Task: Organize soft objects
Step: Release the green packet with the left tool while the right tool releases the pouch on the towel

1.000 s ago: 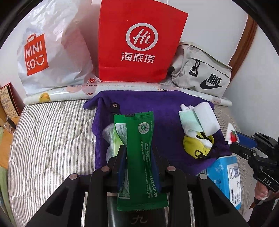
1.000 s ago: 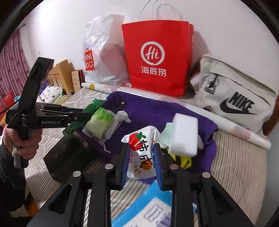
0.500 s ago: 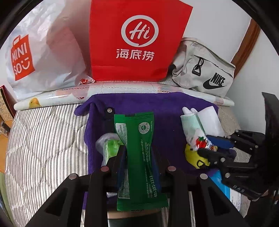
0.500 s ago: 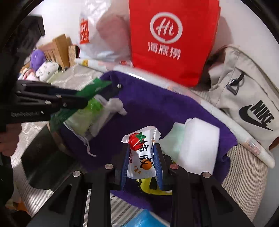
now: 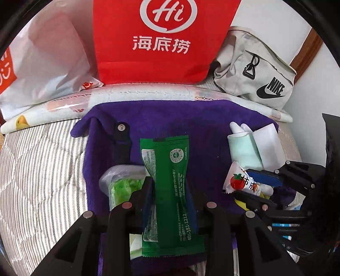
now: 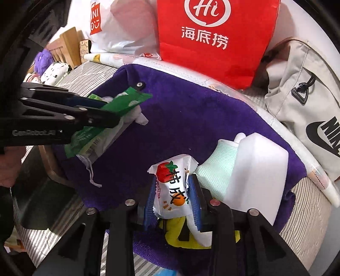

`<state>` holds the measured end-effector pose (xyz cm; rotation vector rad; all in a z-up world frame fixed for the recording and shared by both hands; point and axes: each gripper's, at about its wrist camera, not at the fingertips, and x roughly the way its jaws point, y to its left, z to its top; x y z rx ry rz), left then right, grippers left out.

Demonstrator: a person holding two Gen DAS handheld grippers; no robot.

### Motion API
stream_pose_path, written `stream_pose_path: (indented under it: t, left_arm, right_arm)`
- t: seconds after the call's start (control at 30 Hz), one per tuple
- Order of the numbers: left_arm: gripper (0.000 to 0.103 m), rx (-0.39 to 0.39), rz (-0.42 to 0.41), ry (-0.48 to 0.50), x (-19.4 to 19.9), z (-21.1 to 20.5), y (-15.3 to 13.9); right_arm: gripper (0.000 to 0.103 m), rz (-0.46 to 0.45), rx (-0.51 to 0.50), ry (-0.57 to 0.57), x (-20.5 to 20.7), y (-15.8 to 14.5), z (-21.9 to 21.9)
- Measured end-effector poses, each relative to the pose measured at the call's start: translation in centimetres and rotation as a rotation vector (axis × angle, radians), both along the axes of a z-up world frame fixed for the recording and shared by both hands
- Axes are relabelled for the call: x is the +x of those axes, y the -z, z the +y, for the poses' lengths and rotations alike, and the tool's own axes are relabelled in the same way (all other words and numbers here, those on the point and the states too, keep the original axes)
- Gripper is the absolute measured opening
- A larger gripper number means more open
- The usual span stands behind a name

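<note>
1. Purple towel [image 5: 204, 127] spread over striped bed [image 5: 42, 169]; red bag [image 5: 161, 38] upright behind, contents hidden.
2. Left gripper [image 5: 170, 191] over towel, jaws just eased wider, still pinching green packet [image 5: 170, 186] between pads.
3. Right gripper [image 6: 173, 197] beside white sponge [image 6: 259, 174], jaws also just eased wider, nipping strawberry sachet [image 6: 172, 186] above towel.

White wall [image 5: 250, 12], striped mattress [image 5: 42, 169], brown wooden trim [image 5: 306, 51], perhaps wooden furniture [image 6: 68, 44] at left.

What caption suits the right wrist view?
Right gripper lowers a white snack packet toward a purple towel.
</note>
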<state>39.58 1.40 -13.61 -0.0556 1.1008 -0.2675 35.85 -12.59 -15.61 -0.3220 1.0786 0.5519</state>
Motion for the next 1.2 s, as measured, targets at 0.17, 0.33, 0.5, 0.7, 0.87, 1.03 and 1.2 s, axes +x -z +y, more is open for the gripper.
stream_pose_path:
  t: [0.17,0.33,0.5,0.7,0.87,1.03,1.2]
  left_arm:
    - [0.032,0.009,0.002,0.013,0.6,-0.4,0.4]
    - [0.037,0.015,-0.007,0.029,0.4,-0.5,0.5]
    - [0.047,0.018,-0.011,0.043,0.3,-0.7,0.4]
    - [0.053,0.024,-0.012,0.033,-0.3,-0.6,0.0]
    - [0.058,0.033,-0.026,0.024,-1.3,-0.4,-1.0]
    - [0.063,0.045,-0.044,0.015,-2.8,-0.5,-2.3]
    - [0.063,0.05,-0.073,0.0,-4.9,-0.4,-3.7]
  right_arm:
    - [0.034,-0.003,0.005,-0.011,0.1,0.3,0.1]
    - [0.045,-0.015,0.023,-0.038,-0.5,0.2,0.0]
    - [0.06,-0.042,0.03,-0.055,-1.0,-0.3,0.0]
    - [0.066,-0.039,0.068,-0.035,-1.3,-1.1,-0.7]
    - [0.066,-0.035,0.086,-0.013,-1.9,-1.9,-1.2]
    - [0.067,-0.039,0.113,0.039,-3.2,-3.3,-2.0]
    - [0.07,-0.061,0.131,0.127,-5.2,-5.3,-3.3]
